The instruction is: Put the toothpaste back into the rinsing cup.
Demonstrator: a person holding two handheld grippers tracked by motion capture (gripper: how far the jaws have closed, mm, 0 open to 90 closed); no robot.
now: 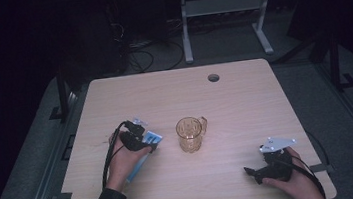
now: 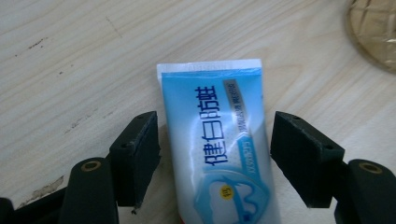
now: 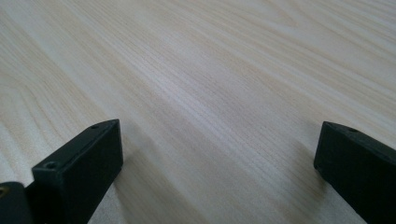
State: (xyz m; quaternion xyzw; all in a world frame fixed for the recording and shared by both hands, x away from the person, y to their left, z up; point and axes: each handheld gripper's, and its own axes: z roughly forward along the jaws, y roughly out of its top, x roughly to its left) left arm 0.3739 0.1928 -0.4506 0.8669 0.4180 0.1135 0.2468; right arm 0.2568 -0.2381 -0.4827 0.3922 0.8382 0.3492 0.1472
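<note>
Toothpaste tube lies untouched between the open left tongs; high view adds a glass mug; right tongs gape empty.

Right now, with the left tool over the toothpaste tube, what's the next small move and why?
Probably close the left tool on the tube. The tube lies flat on the table between the open jaws, with a gap showing at each pad, so nothing grips it yet. The cup stands apart, clear of the grasp.
</note>
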